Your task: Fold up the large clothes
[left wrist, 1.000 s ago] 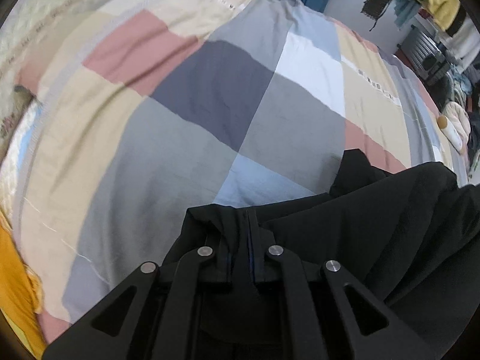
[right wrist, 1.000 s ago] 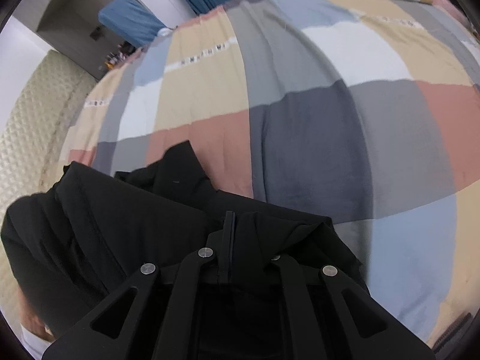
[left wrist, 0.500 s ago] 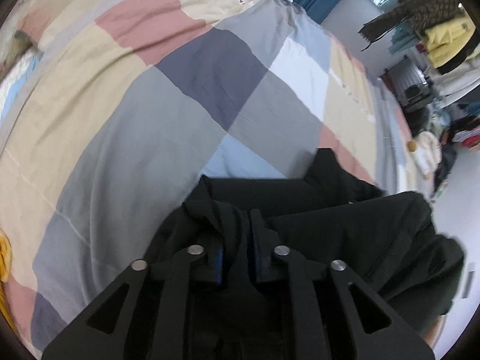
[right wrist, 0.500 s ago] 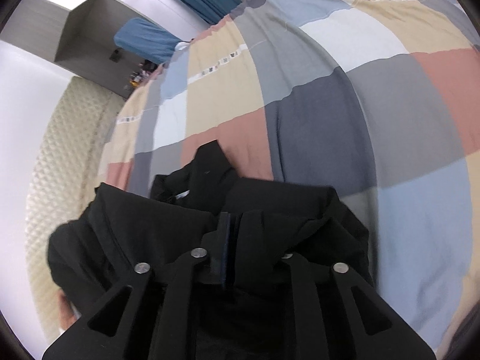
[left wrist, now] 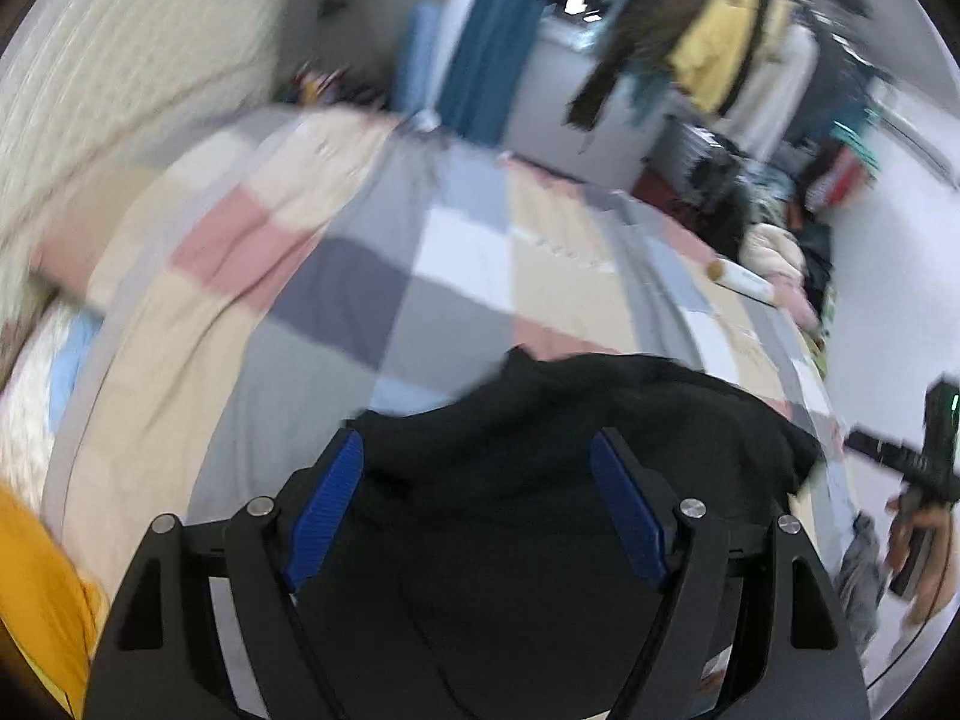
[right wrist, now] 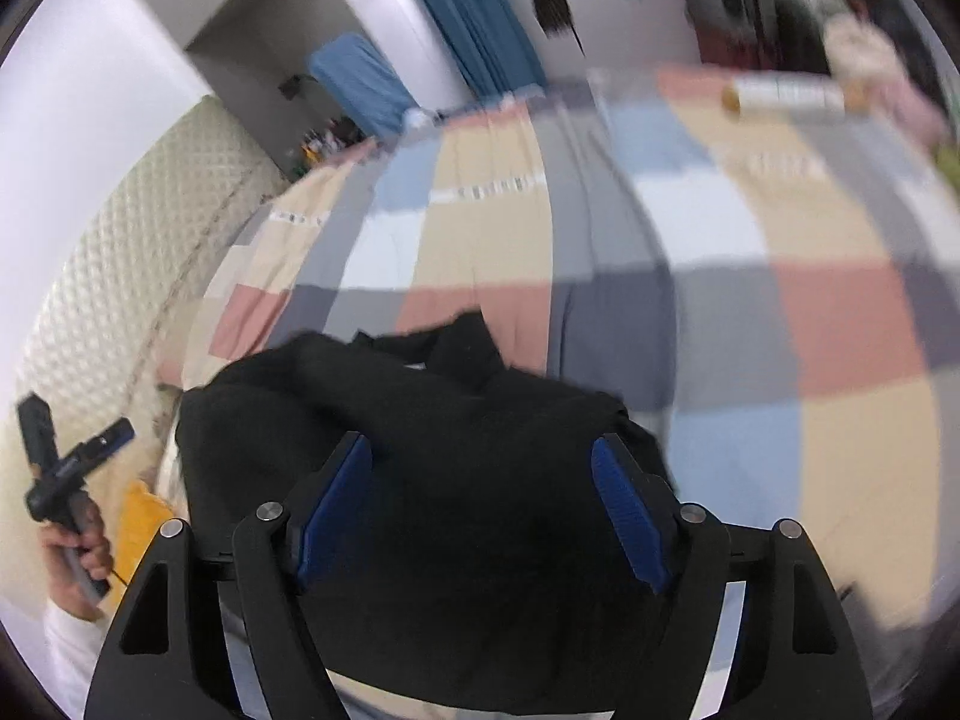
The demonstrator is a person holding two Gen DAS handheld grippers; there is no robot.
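The black garment [left wrist: 540, 480] lies bunched on the patchwork bedspread [left wrist: 372, 276]. Above it, the left gripper [left wrist: 477, 504] angles downward, jaws opening, blue pads [left wrist: 327, 504] clear of the cloth. The right gripper [right wrist: 483, 507] tilts likewise, jaws opening, gripping nothing. A cylindrical bolster [right wrist: 786, 97] rests at the bed's far edge.

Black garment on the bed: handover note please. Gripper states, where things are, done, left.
Left hand-held gripper: jaws opening, blue pads clear of the cloth, nothing gripped.
Right hand-held gripper: same, jaws opening, nothing gripped.
Black garment: lies bunched in a dark heap on the patchwork bedcover, near edge, below both grippers. Frames are motion-blurred, so fold lines can't be read.
Done: garment released onto the bed.
Left: it doesn't look like a neat flat fold yet; probably check the shape, then regrip edges and finish folding.
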